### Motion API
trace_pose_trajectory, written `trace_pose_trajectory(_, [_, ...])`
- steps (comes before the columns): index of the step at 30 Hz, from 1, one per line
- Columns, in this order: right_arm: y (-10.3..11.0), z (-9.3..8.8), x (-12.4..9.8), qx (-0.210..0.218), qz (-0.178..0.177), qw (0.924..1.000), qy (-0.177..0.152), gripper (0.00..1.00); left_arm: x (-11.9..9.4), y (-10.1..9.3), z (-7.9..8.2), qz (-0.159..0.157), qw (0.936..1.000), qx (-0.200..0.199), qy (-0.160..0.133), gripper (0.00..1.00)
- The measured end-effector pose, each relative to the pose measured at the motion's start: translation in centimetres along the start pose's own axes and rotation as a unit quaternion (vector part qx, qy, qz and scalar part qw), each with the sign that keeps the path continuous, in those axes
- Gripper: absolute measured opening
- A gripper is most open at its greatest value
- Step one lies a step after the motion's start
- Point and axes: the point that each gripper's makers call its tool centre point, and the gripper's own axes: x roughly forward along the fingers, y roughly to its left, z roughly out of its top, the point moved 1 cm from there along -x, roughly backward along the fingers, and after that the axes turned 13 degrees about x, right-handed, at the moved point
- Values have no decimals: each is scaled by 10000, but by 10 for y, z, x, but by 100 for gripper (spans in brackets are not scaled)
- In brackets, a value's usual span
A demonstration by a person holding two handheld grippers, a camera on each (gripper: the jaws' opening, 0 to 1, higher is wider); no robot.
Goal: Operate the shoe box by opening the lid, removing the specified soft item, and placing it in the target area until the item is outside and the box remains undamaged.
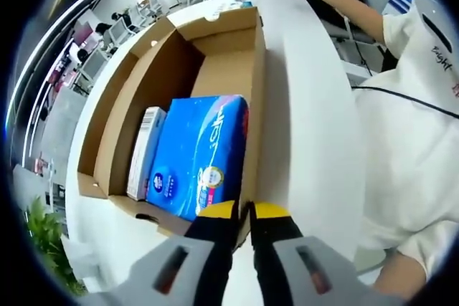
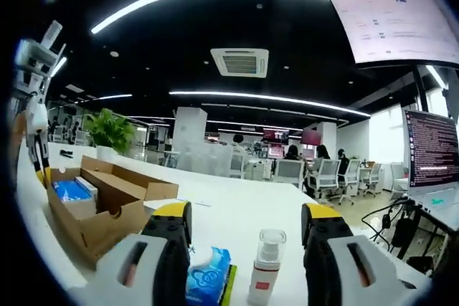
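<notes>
The brown shoe box lies open on the white table, its lid folded back. Inside lie a soft blue pack and a slim white carton beside it. My left gripper is shut on the box's near wall, just in front of the blue pack. In the right gripper view the box sits at the left with the blue pack inside and the left gripper at its rim. My right gripper stands open well away from the box, with nothing held.
A clear pump bottle and a small blue tissue pack stand on the table ahead of the right jaws. A person in a white shirt is beside the table. A monitor is at right, a plant beyond the box.
</notes>
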Motion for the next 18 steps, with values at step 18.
trace_pose_trajectory(18, [91, 50, 5, -807, 1149, 9899, -185, 64, 0, 0, 1, 290, 9993, 242, -29, 9])
